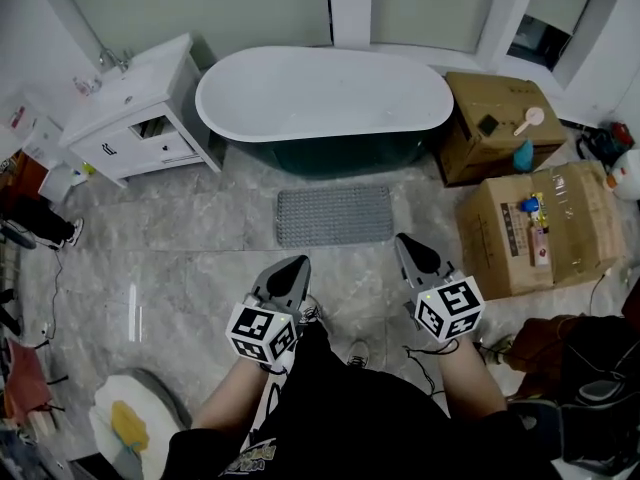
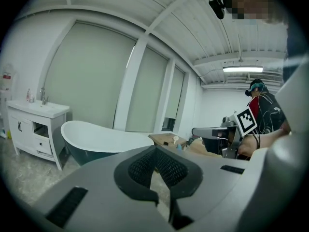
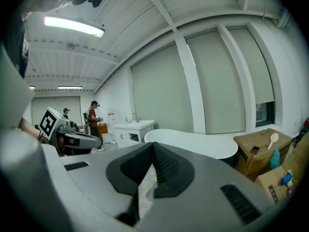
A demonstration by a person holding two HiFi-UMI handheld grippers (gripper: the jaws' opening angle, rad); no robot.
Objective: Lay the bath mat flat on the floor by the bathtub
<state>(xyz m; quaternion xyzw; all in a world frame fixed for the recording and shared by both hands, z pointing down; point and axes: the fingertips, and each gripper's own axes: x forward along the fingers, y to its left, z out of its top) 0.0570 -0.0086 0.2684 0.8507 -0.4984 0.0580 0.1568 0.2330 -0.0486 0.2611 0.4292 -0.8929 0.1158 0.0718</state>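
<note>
1. Grey marble floor (image 1: pixel 200 258) runs up to the tub (image 1: pixel 325 93).
2. My left gripper (image 1: pixel 297 266) has its jaws together with nothing between them; only floor shows through the slit.
3. My right gripper (image 1: pixel 407 243) is likewise closed and empty.
4. Just ahead of both, and untouched by either, the mat (image 1: pixel 333 215) lies flat beside the tub.
5. I judge the laying done; at most a small straightening is left.

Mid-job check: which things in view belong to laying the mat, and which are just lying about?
Job:
mat, flat beside the tub
floor
left gripper and right gripper, jaws together, holding nothing

Lying about:
vanity
far box, with a brush on it
near box
</note>
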